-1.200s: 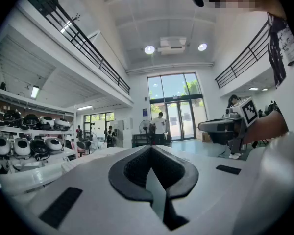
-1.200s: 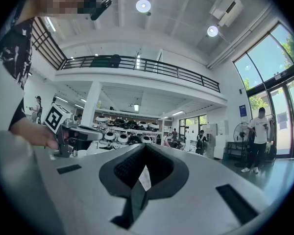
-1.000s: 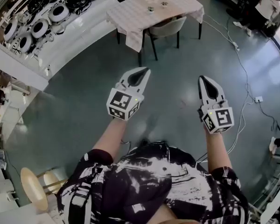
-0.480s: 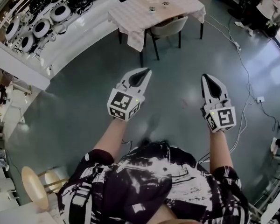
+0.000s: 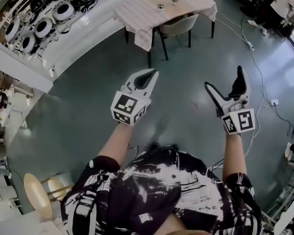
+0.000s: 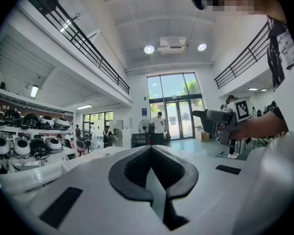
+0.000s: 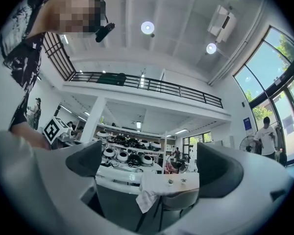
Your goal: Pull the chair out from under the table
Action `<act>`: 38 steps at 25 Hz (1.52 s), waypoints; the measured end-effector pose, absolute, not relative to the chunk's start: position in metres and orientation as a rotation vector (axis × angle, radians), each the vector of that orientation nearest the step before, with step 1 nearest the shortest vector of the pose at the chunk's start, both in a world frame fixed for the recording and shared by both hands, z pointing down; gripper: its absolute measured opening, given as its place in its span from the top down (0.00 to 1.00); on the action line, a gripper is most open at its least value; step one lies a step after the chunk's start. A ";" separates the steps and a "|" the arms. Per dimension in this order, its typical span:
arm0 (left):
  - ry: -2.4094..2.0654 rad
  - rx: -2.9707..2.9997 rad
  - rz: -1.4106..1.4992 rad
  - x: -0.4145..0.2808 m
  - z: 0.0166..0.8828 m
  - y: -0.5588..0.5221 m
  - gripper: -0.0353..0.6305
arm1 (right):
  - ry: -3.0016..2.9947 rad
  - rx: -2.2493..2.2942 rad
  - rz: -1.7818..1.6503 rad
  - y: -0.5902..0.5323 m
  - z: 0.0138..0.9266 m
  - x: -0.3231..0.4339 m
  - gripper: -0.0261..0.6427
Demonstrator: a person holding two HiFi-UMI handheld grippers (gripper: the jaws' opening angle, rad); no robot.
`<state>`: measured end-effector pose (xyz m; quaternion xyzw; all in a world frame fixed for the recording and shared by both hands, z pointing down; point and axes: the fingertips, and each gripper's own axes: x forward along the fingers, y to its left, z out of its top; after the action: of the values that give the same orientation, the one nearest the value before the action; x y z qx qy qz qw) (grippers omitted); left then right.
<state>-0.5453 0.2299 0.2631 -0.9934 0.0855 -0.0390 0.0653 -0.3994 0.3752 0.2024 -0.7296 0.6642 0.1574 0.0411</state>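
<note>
A grey chair (image 5: 179, 27) stands tucked under a table with a checked cloth (image 5: 161, 6) at the far end of the floor, well away from both grippers. My left gripper (image 5: 149, 75) is held level in mid-air, its jaws shut with nothing in them; its closed tips (image 6: 151, 149) fill the left gripper view. My right gripper (image 5: 225, 80) is raised and tilted upward, and its jaws are opening with nothing between them. Between those spread jaws (image 7: 149, 155) the right gripper view shows the chair (image 7: 181, 200) and the table (image 7: 169, 182) far ahead.
A long white counter with shelves of helmets (image 5: 44, 28) runs along the left. Cables (image 5: 257, 77) trail over the floor on the right. A round wooden stool (image 5: 36, 197) stands at my near left. A person (image 5: 284, 4) is at the far right.
The right gripper's jaws have gone from shut to wide apart, and the gripper has risen and tipped upward. The left gripper has stayed where it was.
</note>
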 end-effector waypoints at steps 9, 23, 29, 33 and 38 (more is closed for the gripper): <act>0.209 -3.004 -0.159 -0.563 0.269 0.207 0.95 | 2.017 -2.288 0.450 0.358 0.206 -0.412 0.10; 0.062 -3.029 -0.163 -0.537 0.290 0.156 0.95 | 1.907 -2.463 0.399 0.337 0.233 -0.399 0.10; 0.065 -3.019 -0.185 -0.477 0.296 0.141 0.95 | 1.899 -2.453 0.404 0.320 0.243 -0.339 0.11; 0.085 -2.995 -0.189 -0.413 0.293 0.129 0.95 | 1.892 -2.432 0.418 0.313 0.246 -0.274 0.11; 0.096 -2.980 -0.196 -0.309 0.291 0.127 0.95 | 1.908 -2.408 0.402 0.308 0.249 -0.177 0.11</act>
<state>-0.3088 0.1270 0.2909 -0.9944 0.0321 -0.0654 0.0769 -0.1771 0.3080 0.2492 -0.7770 0.6156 0.1298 0.0213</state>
